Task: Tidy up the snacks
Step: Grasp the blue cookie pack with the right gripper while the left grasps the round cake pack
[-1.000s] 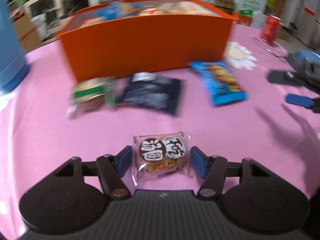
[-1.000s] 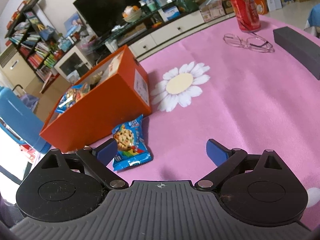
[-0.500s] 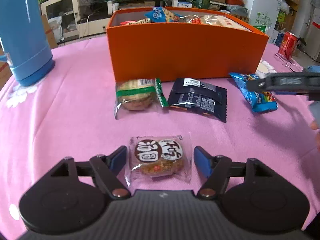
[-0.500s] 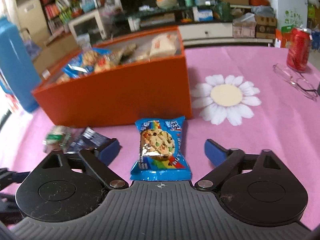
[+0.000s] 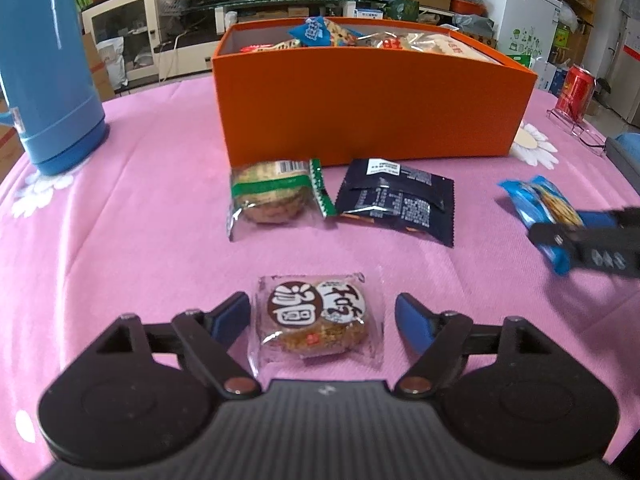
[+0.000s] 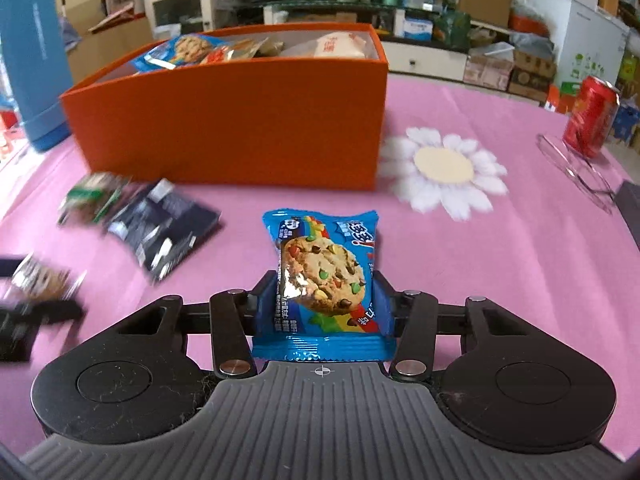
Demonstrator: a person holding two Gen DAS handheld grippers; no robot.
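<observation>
Your right gripper [image 6: 324, 300] clamps the blue cookie packet [image 6: 324, 276]; the orange box [image 6: 240, 120] sits at eleven o'clock. Your left gripper [image 5: 320, 316] gapes wide around the round-cake packet [image 5: 316, 316], untouched.

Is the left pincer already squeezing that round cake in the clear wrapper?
No. The left gripper stands open, its blue fingers apart on either side of the wrapped cake without touching it.

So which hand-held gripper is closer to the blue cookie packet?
Right. The right hand-held gripper is shut on the cookie packet. The left hand-held gripper is open around a round cake, well to the packet's left.
</observation>
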